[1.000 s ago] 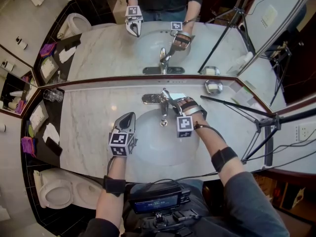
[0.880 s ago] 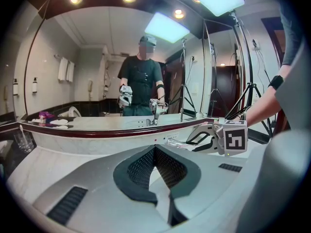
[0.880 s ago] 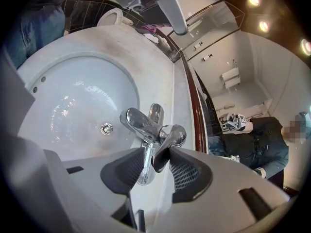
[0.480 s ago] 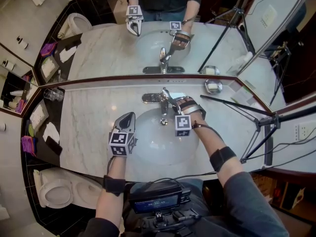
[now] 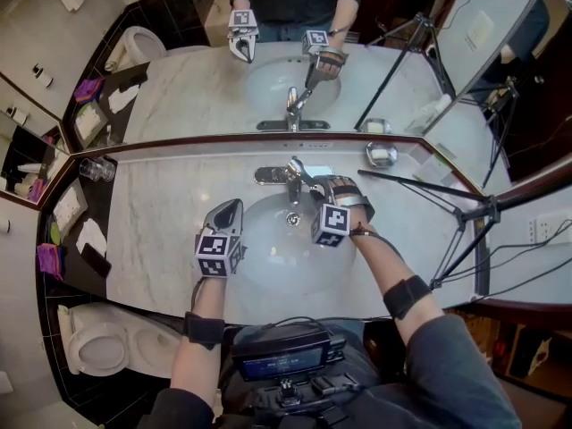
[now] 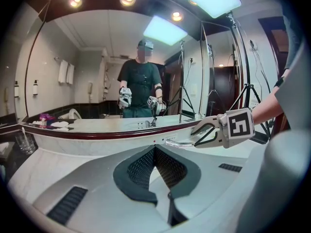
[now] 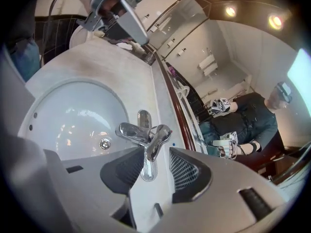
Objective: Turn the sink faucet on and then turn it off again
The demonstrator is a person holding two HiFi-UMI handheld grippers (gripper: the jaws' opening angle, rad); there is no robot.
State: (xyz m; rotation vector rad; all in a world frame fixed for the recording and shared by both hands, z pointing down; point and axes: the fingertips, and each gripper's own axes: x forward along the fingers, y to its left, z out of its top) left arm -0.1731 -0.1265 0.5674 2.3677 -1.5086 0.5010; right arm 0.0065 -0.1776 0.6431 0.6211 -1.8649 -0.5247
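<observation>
A chrome faucet [image 5: 290, 184] stands at the back of the white sink basin [image 5: 268, 257], its lever handle [image 7: 156, 142] slanting toward me. My right gripper [image 5: 315, 186] reaches over the basin to it. In the right gripper view the lever's end lies between the jaws of the right gripper [image 7: 154, 166], which stand apart with a gap beside the lever. I see no water stream. My left gripper [image 5: 232, 207] hovers over the basin's left rim, and in its own view the left gripper [image 6: 155, 152] has its pads pressed together on nothing.
A marble counter [image 5: 161, 222] surrounds the sink, and a mirror [image 5: 268, 88] rises just behind the faucet. A soap dish [image 5: 382, 155] sits at the back right, a glass tumbler [image 5: 96, 170] at the back left. Tripod legs [image 5: 447, 199] cross the counter's right end.
My right gripper has risen slightly at the lever and rolled, so its marker cube has tilted. The left gripper has stayed put.
</observation>
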